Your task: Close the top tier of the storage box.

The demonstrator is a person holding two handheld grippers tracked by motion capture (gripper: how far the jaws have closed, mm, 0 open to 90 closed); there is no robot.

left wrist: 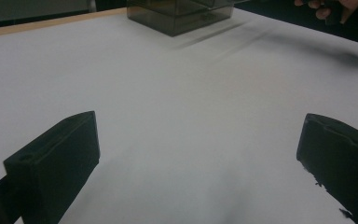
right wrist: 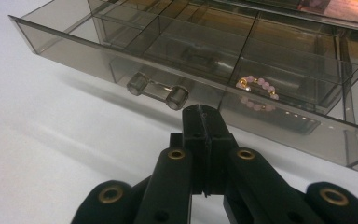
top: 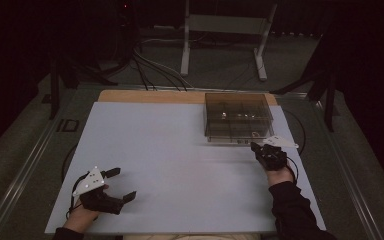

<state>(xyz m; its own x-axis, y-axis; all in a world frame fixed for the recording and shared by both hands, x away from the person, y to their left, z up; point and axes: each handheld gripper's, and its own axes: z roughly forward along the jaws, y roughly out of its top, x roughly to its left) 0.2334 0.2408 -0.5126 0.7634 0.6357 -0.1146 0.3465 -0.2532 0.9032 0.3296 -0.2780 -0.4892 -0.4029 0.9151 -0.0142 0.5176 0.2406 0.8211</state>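
No readable text on the table things.
Floor left of the table (top: 180, 165): a dark mark (top: 68, 125) that looks like "ID", too dim to be sure. Smoked plastic box (top: 238, 118): a small pale strip low on its front, too small to read. Drawer (right wrist: 191, 70) front, seen in the right gripper view: plain, no label or number. Grey plates on both grippers: blank.
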